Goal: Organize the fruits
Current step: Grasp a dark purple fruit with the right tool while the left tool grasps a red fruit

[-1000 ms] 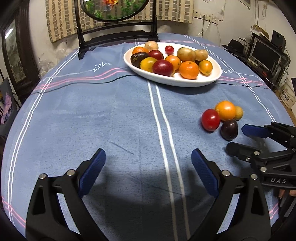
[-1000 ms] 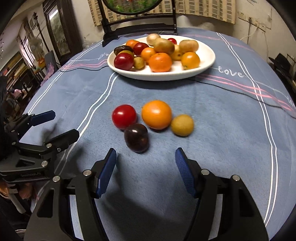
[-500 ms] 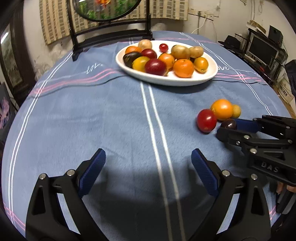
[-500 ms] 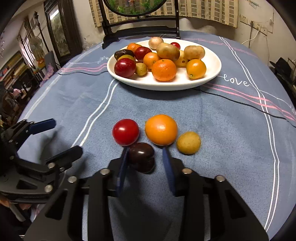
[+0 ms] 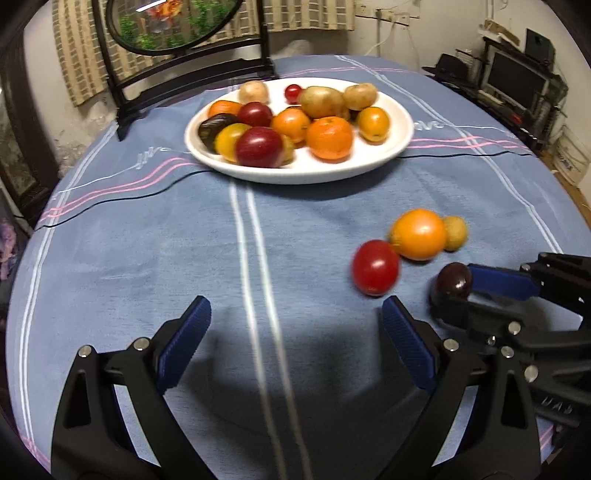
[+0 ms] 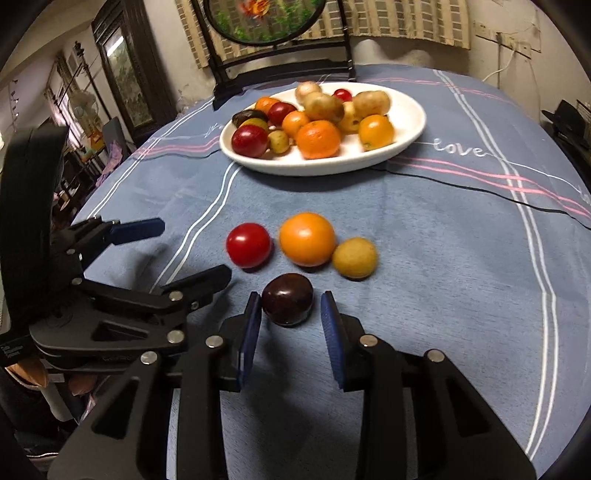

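A dark plum sits between the blue pads of my right gripper, which is shut on it just above the blue tablecloth. Beyond it lie a red tomato, an orange and a small yellow-brown fruit. The white oval plate at the far side holds several fruits. In the left wrist view my left gripper stands open over bare cloth, with the tomato just ahead on its right and the right gripper with the plum beside it.
A dark wooden stand with a round painted screen stands behind the plate at the table's far edge. Shelves with electronics are off to the right. The left gripper is close to the left of the right one.
My right gripper moved forward and shut on the dark plum. My left gripper shifted toward the loose fruits, still open.
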